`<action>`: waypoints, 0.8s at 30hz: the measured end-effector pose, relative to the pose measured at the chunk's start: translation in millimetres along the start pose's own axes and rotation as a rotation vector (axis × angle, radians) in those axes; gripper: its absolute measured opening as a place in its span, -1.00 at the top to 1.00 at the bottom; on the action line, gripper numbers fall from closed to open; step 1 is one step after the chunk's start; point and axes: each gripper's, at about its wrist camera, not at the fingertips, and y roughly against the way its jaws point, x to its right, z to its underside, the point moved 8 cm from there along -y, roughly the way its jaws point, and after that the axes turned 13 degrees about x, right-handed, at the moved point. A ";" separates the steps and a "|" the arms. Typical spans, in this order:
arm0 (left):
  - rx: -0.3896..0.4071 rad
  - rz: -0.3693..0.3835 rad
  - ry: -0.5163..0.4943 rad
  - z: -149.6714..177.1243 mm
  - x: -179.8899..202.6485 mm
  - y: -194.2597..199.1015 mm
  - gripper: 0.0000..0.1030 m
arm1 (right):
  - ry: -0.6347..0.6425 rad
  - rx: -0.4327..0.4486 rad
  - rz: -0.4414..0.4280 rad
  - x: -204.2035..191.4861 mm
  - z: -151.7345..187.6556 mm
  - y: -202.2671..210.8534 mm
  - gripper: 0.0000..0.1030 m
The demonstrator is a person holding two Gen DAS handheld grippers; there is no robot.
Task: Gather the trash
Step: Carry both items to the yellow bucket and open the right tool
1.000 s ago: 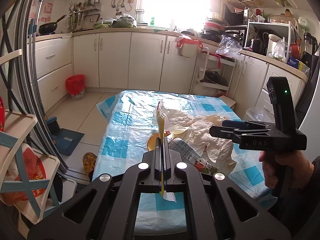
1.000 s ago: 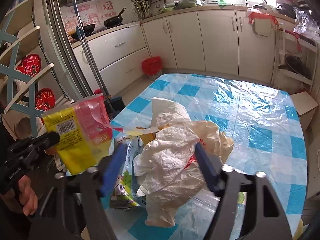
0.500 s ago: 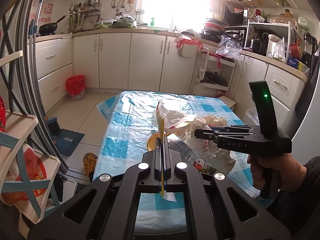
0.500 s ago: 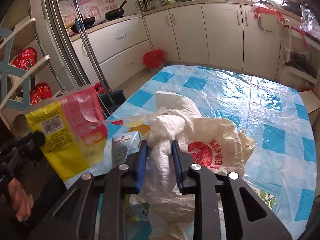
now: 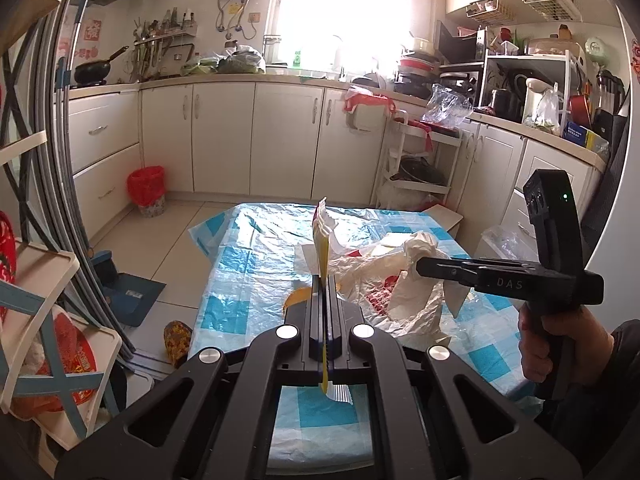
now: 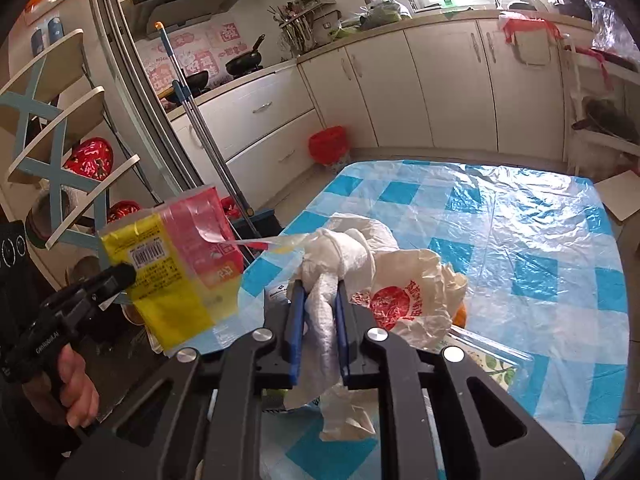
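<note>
Glossy yellow-and-red film wrapper (image 6: 176, 276), thin and creased, part clear. Crinkled white plastic bag (image 6: 416, 292), matt with red print. Soft, dimpled paper towel (image 6: 340, 256), rough-textured. Shiny, wrinkled blue-checked plastic sheet over the table (image 6: 520, 232). Matt black hard plastic on the left tool (image 5: 326, 280) and right tool (image 6: 318, 304), bright metal screws, blue rubbery pads (image 6: 297, 320).

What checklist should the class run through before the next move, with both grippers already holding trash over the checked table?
1. Left gripper shut on the yellow wrapper: ok.
2. Right gripper shut on the white plastic bag: ok.
3. Bag mouth open to take the wrapper: cannot tell.
4. Bag lifted fully off the table: not ok, part lies on it.
5. Other litter left under the bag: cannot tell.
</note>
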 end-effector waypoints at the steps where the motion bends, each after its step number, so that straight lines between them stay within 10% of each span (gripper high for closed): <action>1: 0.005 0.006 0.000 -2.8 2.7 1.8 0.98 | 0.007 0.008 0.004 2.1 -1.6 4.5 0.71; 14: 0.075 0.127 -0.047 -40.3 65.9 19.8 0.98 | -0.032 0.132 0.153 63.8 -13.4 107.1 0.71; 24: 0.063 0.356 -0.083 -43.8 181.3 15.0 0.98 | -0.151 0.040 0.535 173.0 30.6 200.9 0.71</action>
